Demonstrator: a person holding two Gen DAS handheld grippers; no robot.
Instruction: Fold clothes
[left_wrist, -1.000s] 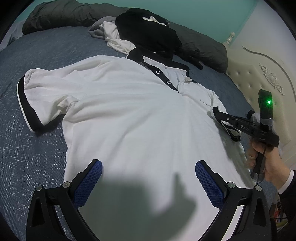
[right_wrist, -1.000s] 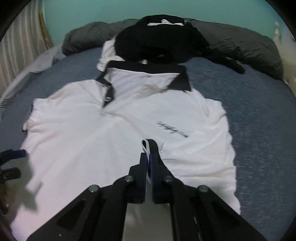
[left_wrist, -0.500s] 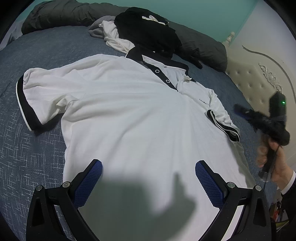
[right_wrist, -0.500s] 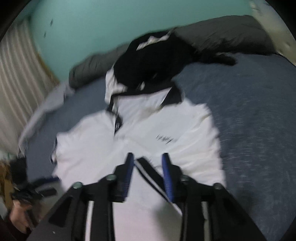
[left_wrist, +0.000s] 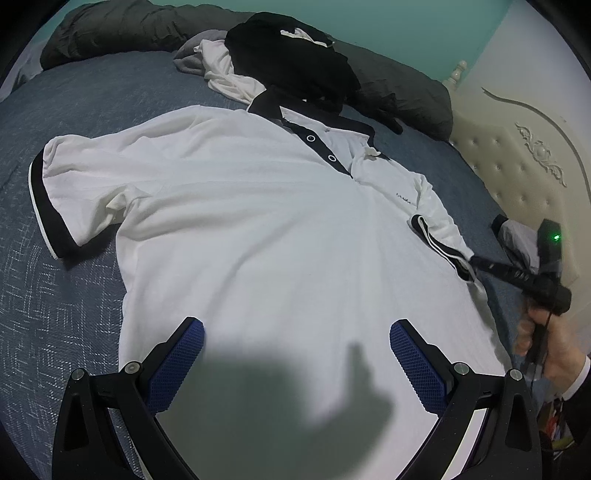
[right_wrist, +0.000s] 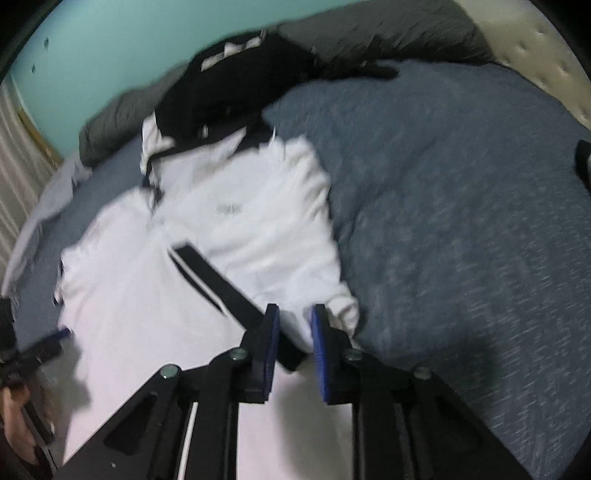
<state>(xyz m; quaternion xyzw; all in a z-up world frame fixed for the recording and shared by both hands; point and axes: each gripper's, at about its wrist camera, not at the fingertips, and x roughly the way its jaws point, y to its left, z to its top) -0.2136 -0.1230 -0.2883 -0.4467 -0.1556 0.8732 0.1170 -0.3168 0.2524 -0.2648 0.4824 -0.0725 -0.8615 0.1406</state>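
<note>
White polo shirt (left_wrist: 258, 236) — spread face up on the blue-grey bedspread (left_wrist: 55, 314), filling the centre of the left wrist view, black collar (left_wrist: 314, 114) toward the upper middle of the frame, hem toward the bottom edge; its long axis runs from bottom centre up to the collar. One sleeve (left_wrist: 55, 206) lies flat and outstretched at the left of the frame; the other, black-cuffed sleeve (left_wrist: 443, 243) is turned in over the chest at right of centre. Right gripper (right_wrist: 293, 332): jaws a little apart after just closing somewhat, the folded sleeve's cuff end lying between them with a gap at each pad, so not clamped; in the left wrist view it sits at the right edge, just beside that cuff, in a hand (left_wrist: 546, 339). Left gripper (left_wrist: 295, 354): jaws wide apart, holding nothing, poised over the lower body of the shirt. Outstretched sleeve lies to the left gripper's side — likely its to fold. Pile of dark clothes (left_wrist: 291, 62) behind the collar, untouched.
</note>
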